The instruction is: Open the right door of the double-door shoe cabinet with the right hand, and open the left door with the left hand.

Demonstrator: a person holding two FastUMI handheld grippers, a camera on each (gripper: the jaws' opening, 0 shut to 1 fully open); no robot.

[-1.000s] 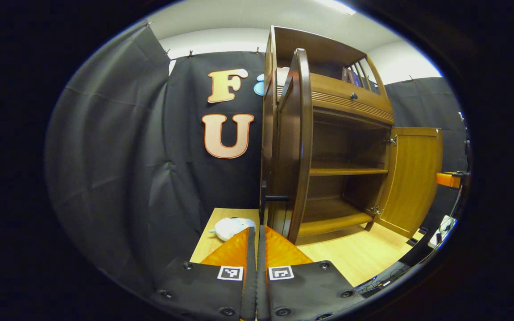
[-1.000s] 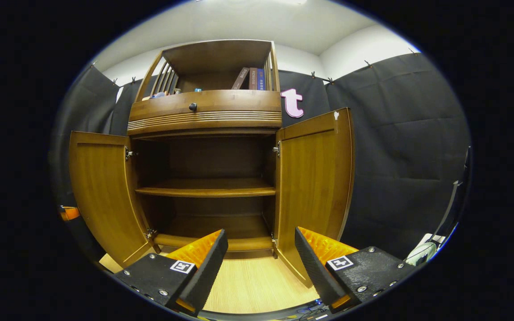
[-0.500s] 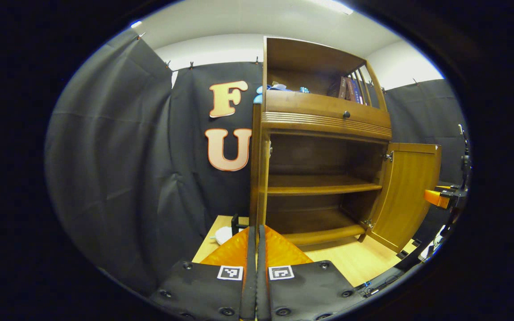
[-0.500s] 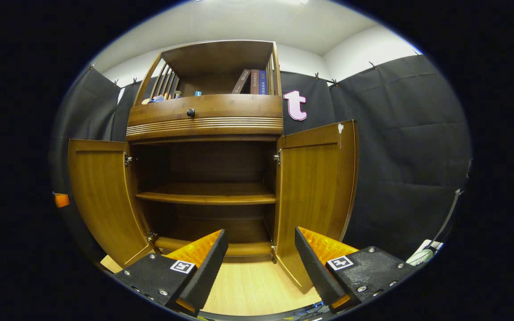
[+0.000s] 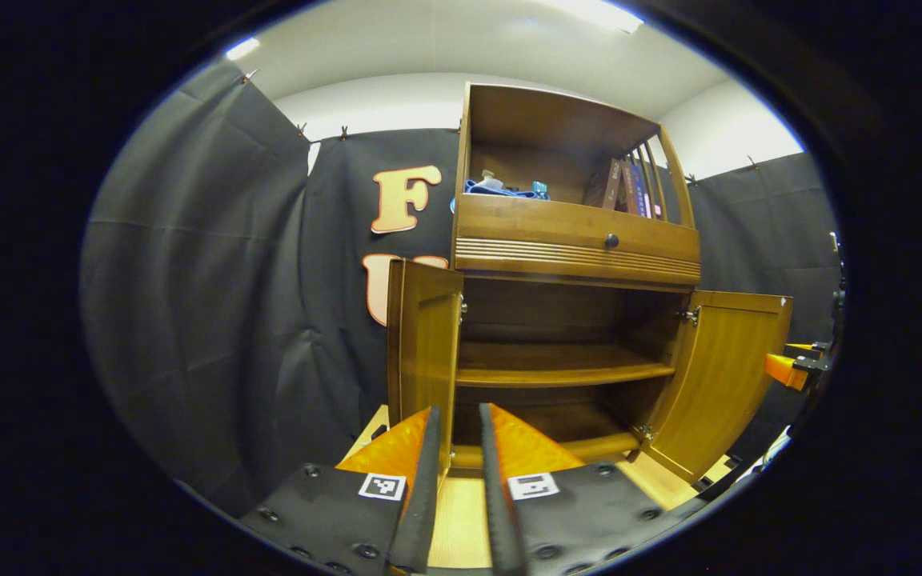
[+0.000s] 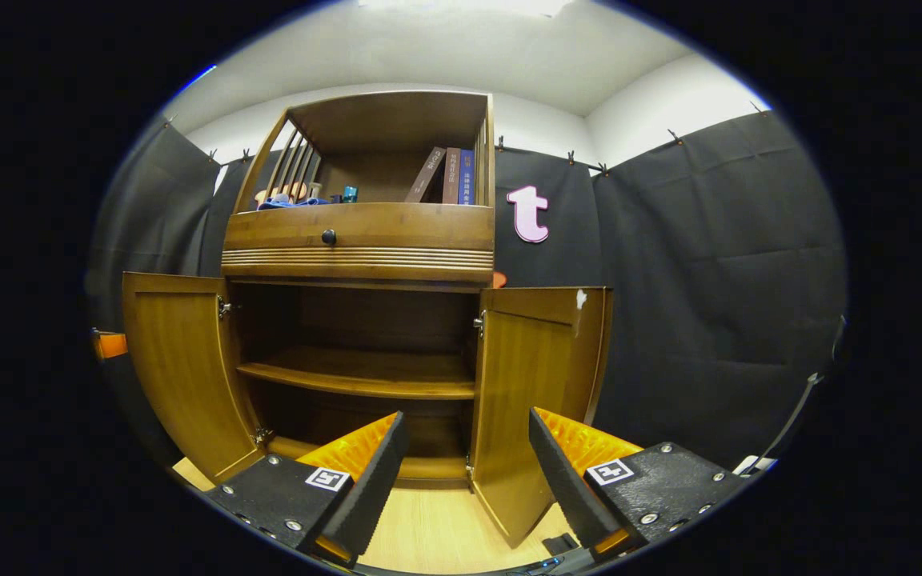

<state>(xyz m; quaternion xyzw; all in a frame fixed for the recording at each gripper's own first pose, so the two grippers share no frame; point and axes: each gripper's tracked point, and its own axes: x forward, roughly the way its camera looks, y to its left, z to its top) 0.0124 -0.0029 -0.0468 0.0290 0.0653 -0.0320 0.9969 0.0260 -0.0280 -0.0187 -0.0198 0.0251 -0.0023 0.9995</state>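
The wooden shoe cabinet point(image 5: 577, 248) stands with both lower doors swung out. In the left gripper view, the left door point(image 5: 421, 344) shows its inner face just beyond my left gripper point(image 5: 458, 416), whose fingers are a small gap apart and hold nothing. The right door point(image 5: 721, 372) hangs open at the right, with a part of the right gripper point(image 5: 785, 370) past it. In the right gripper view, my right gripper point(image 6: 465, 432) is open and empty, low in front of the right door point(image 6: 537, 384). The left door point(image 6: 181, 360) stands wide at the left.
Inside, an empty shelf point(image 5: 557, 372) crosses the cabinet. Above it is a drawer with a dark knob point(image 5: 611, 240), and books point(image 6: 449, 176) and small items stand in the top shelf. A light wooden floor point(image 6: 429, 532) lies below, and black cloth walls close in on both sides.
My left gripper's fingers have parted from shut and it has drawn back from the left door, which now shows its inner face. The right gripper has drawn back a little, still open.
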